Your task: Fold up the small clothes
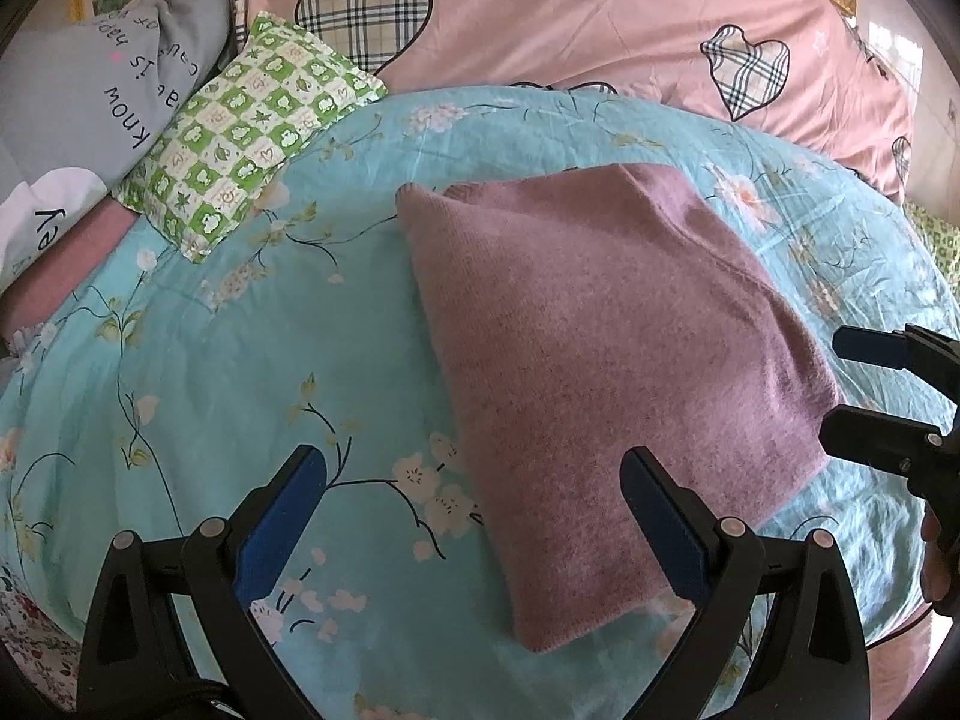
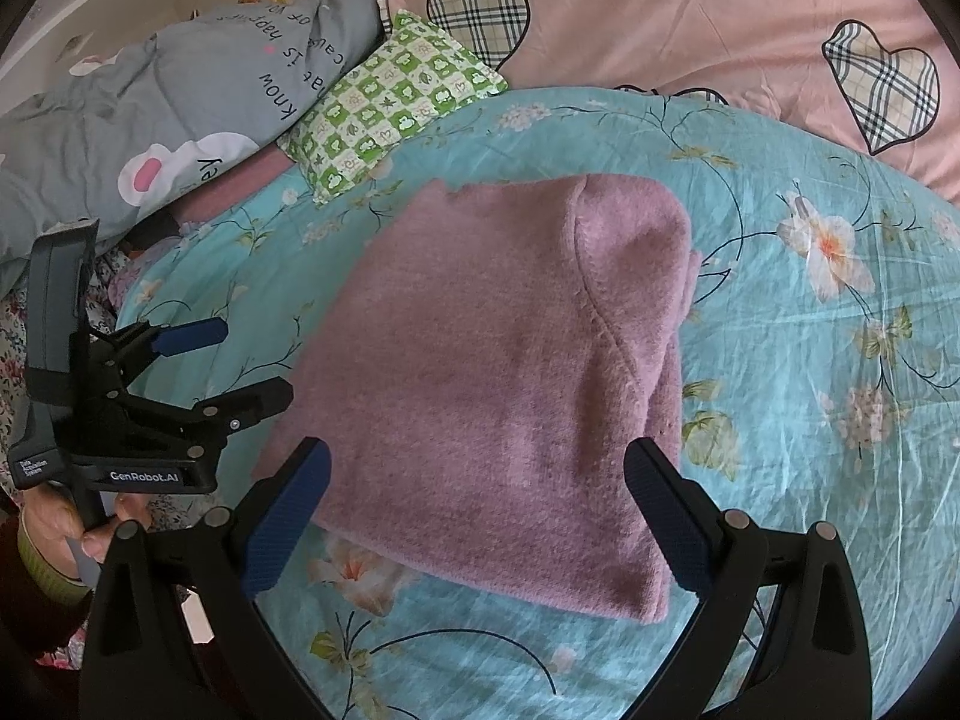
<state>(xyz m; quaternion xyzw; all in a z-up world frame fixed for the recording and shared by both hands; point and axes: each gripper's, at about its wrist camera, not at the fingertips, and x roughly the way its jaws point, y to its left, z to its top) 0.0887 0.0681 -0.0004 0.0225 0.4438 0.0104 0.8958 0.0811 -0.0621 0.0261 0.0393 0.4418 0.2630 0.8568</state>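
Both spread claws hover beside folded mauve sweater.

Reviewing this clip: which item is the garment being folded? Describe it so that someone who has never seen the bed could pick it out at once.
Start from the turquoise floral sheet that covers the bed. In its middle lies the mauve knit garment, folded into a thick rectangle, with the open right tongs over its near edge. It is the only plain, fuzzy item; the green checked pillow behind it is patterned.
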